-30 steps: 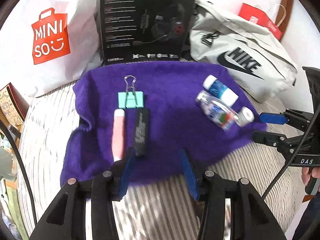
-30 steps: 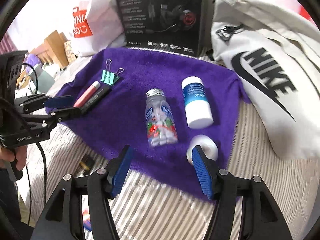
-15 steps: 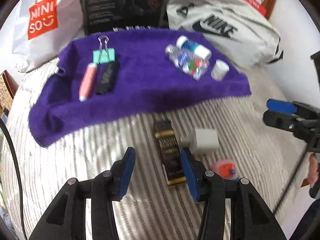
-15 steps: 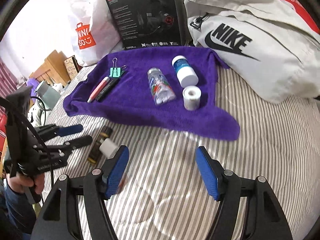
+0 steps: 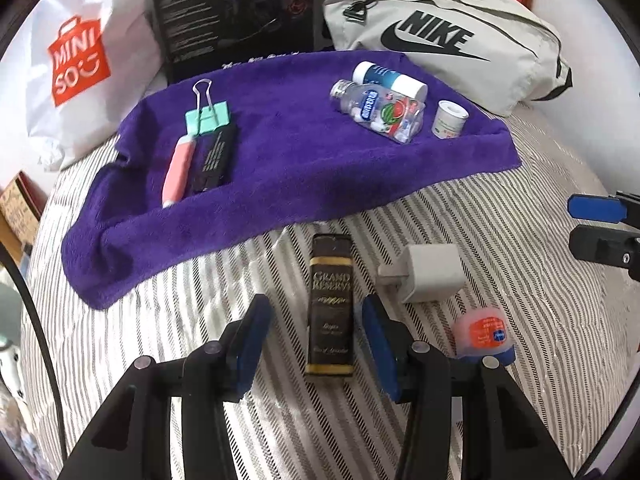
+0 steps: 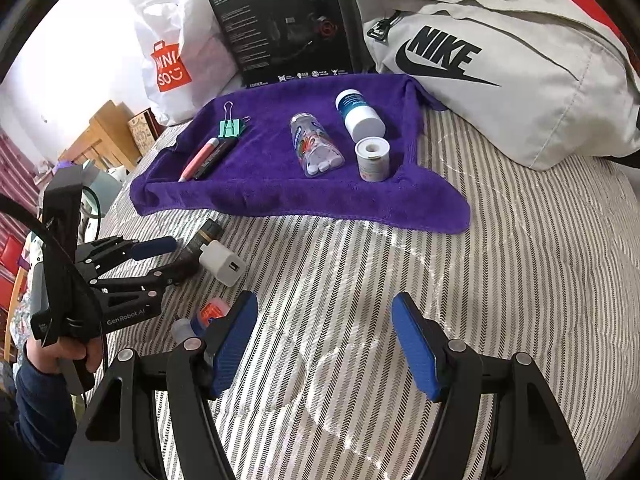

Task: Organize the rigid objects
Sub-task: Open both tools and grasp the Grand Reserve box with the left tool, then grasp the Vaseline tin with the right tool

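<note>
lying lengthwise between the spread fingers of the left tool [image 5: 316, 344], the dark grand reserve box [image 5: 331, 304] rests on the striped bed [image 5: 520, 280], with its near end level with the blue pads and its far end pointing to 12 o'clock, toward the purple towel [image 5: 288, 168]. neither pad touches it; there is a gap on both sides. at about 2 o'clock from the left tool, just beside the box, sits a white charger cube [image 5: 426, 273]. at 3 o'clock, close to the right finger, is a small orange-lidded jar [image 5: 482, 332].

on the towel, at 11 o'clock, a teal binder clip [image 5: 208, 117] lies above a pink tube [image 5: 179, 170] and a black stick [image 5: 213, 158] side by side. at 1 o'clock a clear candy bottle [image 5: 378, 111], a blue-and-white bottle [image 5: 390, 79] and a white tape roll [image 5: 449, 119] are grouped together.

the right tool [image 6: 324, 348] hovers over bare bedding with its fingers wide apart and nothing between them; the box, charger and jar lie off at its 10 o'clock, near the left tool.

behind the towel stand a miniso bag [image 5: 80, 60], a black headset box [image 5: 236, 12] and a grey nike bag [image 5: 440, 36].
</note>
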Tool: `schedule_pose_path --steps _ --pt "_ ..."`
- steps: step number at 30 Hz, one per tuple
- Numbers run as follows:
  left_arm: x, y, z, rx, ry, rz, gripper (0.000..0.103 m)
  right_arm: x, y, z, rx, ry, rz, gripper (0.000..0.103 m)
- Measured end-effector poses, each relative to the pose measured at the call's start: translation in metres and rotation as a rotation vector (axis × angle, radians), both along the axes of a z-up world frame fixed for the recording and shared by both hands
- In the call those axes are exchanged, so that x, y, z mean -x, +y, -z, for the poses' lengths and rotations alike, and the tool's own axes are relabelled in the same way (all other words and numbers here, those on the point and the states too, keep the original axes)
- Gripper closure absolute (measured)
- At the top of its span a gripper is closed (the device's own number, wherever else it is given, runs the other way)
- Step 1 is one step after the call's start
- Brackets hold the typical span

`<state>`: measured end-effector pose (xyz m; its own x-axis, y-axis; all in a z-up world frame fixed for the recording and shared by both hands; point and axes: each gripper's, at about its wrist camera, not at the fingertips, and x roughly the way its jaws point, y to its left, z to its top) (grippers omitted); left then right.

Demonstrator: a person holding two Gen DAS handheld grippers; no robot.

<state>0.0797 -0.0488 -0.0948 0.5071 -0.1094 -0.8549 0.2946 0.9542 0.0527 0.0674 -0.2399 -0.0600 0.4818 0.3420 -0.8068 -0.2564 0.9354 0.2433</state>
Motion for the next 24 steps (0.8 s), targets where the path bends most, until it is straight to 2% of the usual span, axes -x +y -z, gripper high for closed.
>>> schedule_pose_path --steps 3,4,10,13,18,24 --pt "-0.001 -0.003 -0.001 0.007 0.004 0.015 0.072 0.001 0.005 0.002 -0.003 0.002 -0.016 0.034" --pt "0.0 -0.003 -0.001 0.008 0.002 0.021 0.08 0.001 0.006 0.003 -0.001 0.005 -0.022 0.034" --pt "-0.001 -0.003 -0.001 0.009 -0.001 0.037 0.08 0.0 0.018 0.011 -0.003 0.018 -0.064 0.034" --pt "-0.002 0.008 -0.001 -0.007 -0.009 -0.003 0.08 0.003 0.029 0.015 -0.005 0.026 -0.106 0.034" --pt "-0.001 0.034 -0.002 0.014 0.007 -0.039 0.08 0.011 0.051 0.019 -0.033 0.04 -0.178 0.034" --pt "0.0 0.048 -0.002 0.065 0.008 -0.058 0.08 0.018 0.073 0.03 0.047 0.046 -0.243 0.034"
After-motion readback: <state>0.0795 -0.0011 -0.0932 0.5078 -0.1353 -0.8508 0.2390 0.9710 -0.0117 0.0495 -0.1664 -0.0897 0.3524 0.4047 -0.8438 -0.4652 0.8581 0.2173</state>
